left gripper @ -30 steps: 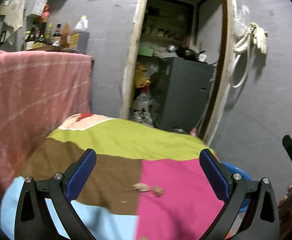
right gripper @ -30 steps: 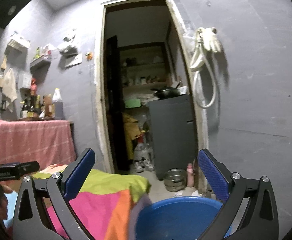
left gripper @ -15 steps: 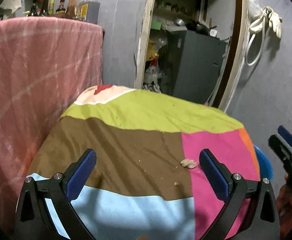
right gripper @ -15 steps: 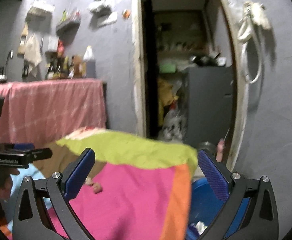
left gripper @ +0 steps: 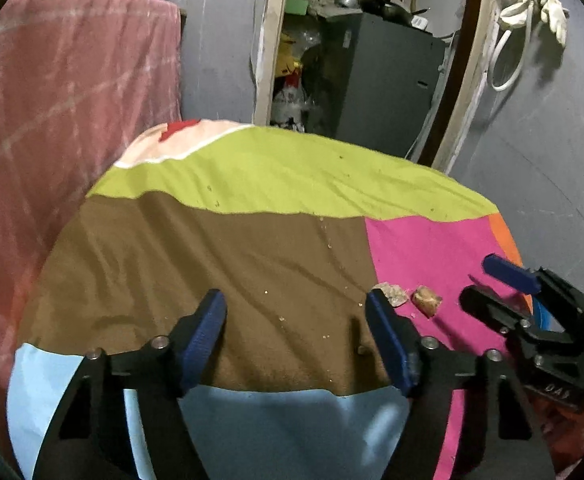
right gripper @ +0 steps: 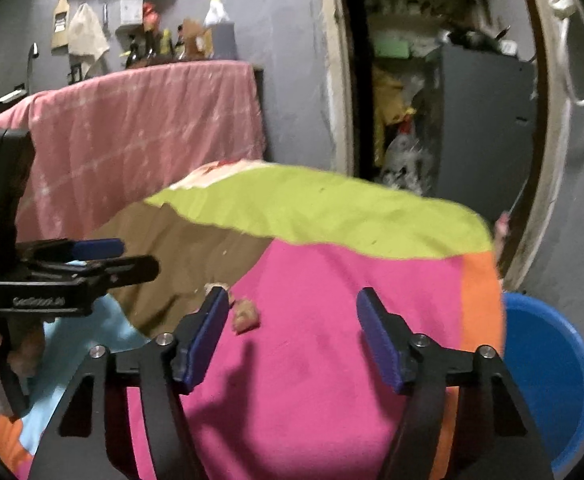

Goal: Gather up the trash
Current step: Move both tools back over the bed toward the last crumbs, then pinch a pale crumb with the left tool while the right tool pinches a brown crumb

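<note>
Both hand-held grippers hang over the patchwork cloth (left gripper: 252, 264): the left gripper (left gripper: 295, 316) has just been narrowing its jaws with only bare brown fabric between them, and the right gripper (right gripper: 292, 312) likewise, over pink, grasping nothing. Two scraps of trash (left gripper: 425, 300) lie on the pink patch near the brown edge (one just beside the left gripper's right fingertip). Off the cloth's right edge sits a blue tub (right gripper: 547, 376)

my 2 claws, left gripper (left gripper: 295, 338) + right gripper (right gripper: 292, 332), 2 trash bits (left gripper: 427, 300) on 1 patchwork cloth (left gripper: 252, 248), 1 blue tub (right gripper: 547, 380)
</note>
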The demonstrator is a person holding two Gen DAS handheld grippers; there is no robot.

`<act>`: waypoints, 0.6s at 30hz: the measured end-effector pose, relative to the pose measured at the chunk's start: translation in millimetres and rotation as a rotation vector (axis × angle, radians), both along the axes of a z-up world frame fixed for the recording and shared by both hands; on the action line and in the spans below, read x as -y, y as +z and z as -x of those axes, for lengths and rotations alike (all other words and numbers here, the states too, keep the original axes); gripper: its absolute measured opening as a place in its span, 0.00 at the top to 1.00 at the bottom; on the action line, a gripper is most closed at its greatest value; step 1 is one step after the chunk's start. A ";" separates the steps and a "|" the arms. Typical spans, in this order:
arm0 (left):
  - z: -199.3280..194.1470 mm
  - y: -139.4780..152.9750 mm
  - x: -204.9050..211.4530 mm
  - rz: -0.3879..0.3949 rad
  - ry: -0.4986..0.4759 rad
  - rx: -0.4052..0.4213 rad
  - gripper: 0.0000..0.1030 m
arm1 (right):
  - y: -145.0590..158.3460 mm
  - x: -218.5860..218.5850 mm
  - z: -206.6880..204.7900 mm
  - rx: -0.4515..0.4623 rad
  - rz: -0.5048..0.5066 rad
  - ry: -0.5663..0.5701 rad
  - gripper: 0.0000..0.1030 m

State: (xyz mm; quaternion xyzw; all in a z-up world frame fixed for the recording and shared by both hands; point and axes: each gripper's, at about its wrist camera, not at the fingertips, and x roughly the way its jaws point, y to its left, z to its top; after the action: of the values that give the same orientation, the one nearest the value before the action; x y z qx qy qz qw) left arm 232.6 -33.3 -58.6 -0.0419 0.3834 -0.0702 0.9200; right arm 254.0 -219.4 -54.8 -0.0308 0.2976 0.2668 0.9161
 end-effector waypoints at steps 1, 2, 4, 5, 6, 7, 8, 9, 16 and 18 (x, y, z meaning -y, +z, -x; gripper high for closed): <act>-1.0 -1.6 0.1 0.002 -0.001 -0.007 0.39 | -1.7 -1.5 -0.9 -0.008 0.004 0.009 0.48; -2.4 -2.4 0.1 0.005 -0.003 -0.010 0.40 | -3.8 -4.3 -2.1 -0.017 0.012 0.022 0.52; -3.1 -3.5 0.4 0.010 -0.006 -0.016 0.40 | -6.8 -9.8 -3.8 -0.029 0.025 0.043 0.56; -3.6 -3.4 0.6 0.011 -0.008 -0.017 0.43 | -8.2 -12.7 -4.6 -0.036 0.031 0.053 0.59; -4.0 -3.2 0.9 0.012 -0.012 -0.017 0.44 | -9.6 -15.2 -5.3 -0.042 0.035 0.062 0.61; -5.2 -3.4 0.8 0.014 -0.016 -0.019 0.46 | -11.6 -18.4 -6.1 -0.053 0.039 0.073 0.62; -6.3 -3.5 0.9 0.015 -0.020 -0.021 0.46 | -13.4 -20.5 -6.4 -0.062 0.042 0.081 0.64; -7.3 -3.2 1.0 0.017 -0.024 -0.022 0.46 | -15.1 -22.9 -7.1 -0.067 0.047 0.087 0.65; -10.0 -4.0 8.7 0.018 -0.073 -0.022 0.49 | -17.2 -26.4 -9.1 -0.070 0.056 0.088 0.86; -10.9 -3.9 12.9 0.013 -0.095 -0.019 0.49 | -16.3 -24.0 -8.2 -0.061 0.055 0.075 0.86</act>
State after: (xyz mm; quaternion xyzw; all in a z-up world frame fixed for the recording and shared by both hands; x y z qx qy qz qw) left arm 243.5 -46.2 -62.5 -0.0301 0.3933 -0.1158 0.9116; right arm 262.1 -195.4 -71.1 -0.0589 0.3313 0.2934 0.8948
